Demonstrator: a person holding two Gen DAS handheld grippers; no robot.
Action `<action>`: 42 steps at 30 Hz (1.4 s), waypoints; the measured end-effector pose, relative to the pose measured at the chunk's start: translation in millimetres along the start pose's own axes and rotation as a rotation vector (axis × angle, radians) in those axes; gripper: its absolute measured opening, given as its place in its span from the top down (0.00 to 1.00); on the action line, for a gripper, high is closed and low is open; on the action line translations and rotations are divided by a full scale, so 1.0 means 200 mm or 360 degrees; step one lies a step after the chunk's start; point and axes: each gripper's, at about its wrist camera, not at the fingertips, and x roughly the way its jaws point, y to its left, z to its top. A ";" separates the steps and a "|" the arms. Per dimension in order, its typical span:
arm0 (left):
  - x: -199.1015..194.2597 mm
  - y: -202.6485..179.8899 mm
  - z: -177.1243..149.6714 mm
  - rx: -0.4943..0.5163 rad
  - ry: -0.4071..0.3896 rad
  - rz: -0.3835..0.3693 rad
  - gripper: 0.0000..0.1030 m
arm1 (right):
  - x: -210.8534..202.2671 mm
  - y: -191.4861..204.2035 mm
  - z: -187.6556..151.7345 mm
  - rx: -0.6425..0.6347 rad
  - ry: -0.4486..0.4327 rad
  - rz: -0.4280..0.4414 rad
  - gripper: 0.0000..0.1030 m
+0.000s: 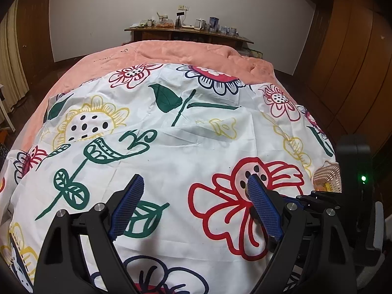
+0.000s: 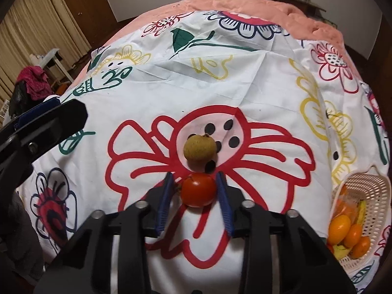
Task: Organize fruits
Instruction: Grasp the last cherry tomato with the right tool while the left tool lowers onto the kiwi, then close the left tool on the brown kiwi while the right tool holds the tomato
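Your right gripper [image 2: 195,191] has its jaws clamped on a red tomato [image 2: 198,190], which sits right between the two blue pads on the flowered sheet [image 2: 257,85] of the bed. Just past the jaw tips lies a small brown fruit [image 2: 199,147], close to the tomato. Off to the right of these jaws stands a basket [image 2: 370,191] with oranges and a banana inside. Your left gripper [image 1: 194,183] hangs over the sheet with its jaws wide apart and nothing between them. The basket shows at the right of them.
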 end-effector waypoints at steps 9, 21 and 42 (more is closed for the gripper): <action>0.09 -0.09 -0.03 0.0035 0.0065 -0.0045 0.15 | -0.14 -0.13 -0.11 0.0103 -0.0111 0.0029 0.70; 0.27 -0.26 -0.03 0.0124 0.0213 -0.0060 0.17 | -0.28 -0.24 -0.22 0.0206 -0.0225 0.0123 0.70; 0.45 -0.40 -0.03 0.0176 0.0327 -0.0159 0.47 | -0.28 -0.31 -0.30 0.0289 -0.0249 0.0206 0.69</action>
